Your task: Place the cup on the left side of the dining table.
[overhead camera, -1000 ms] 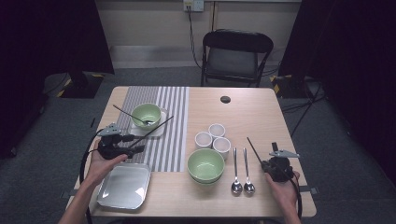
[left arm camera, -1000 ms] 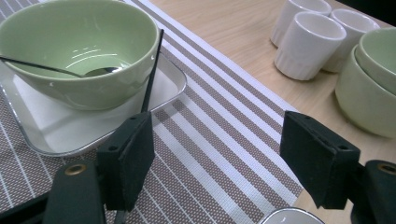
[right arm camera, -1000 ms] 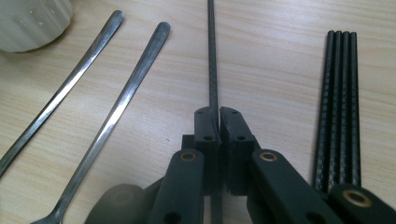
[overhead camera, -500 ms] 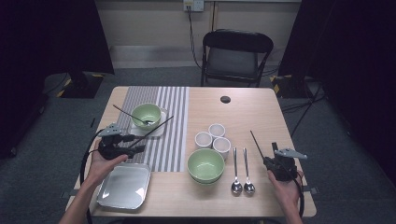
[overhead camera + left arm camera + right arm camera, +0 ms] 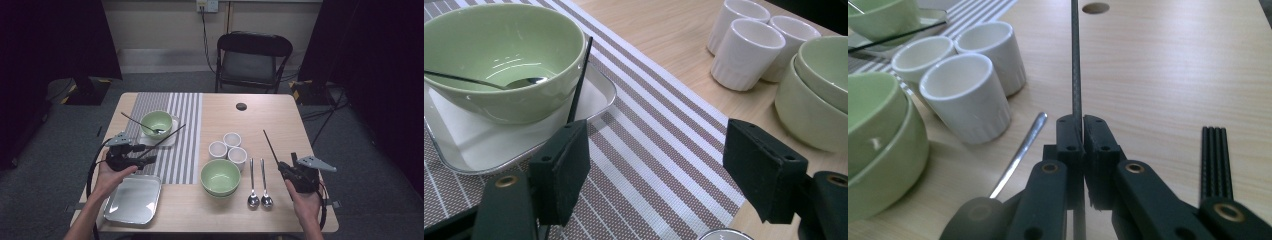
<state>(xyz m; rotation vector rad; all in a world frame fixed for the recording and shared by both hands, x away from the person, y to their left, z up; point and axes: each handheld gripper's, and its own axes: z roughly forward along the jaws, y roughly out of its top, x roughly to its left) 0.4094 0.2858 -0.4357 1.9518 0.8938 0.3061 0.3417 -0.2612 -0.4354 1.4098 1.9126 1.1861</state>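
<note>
Right gripper [image 5: 286,169]: near right table edge, jaws clamping a black chopstick [image 5: 270,147].
Left gripper [image 5: 142,150]: jaws gaping, holding nothing.
Change: right gripper is rising since earlier.

1. I see a black chopstick [image 5: 1076,65] in my black right gripper [image 5: 1082,131].
2. Pale green bowl [image 5: 499,60] on a white tray [image 5: 594,97], at 10 o'clock.
3. Brown-and-white striped placemat [image 5: 659,150].
4. Three white cups [image 5: 227,147], centre.
5. Light wood table [image 5: 260,120]; silver spoons [image 5: 259,197] at 5 o'clock.
</note>
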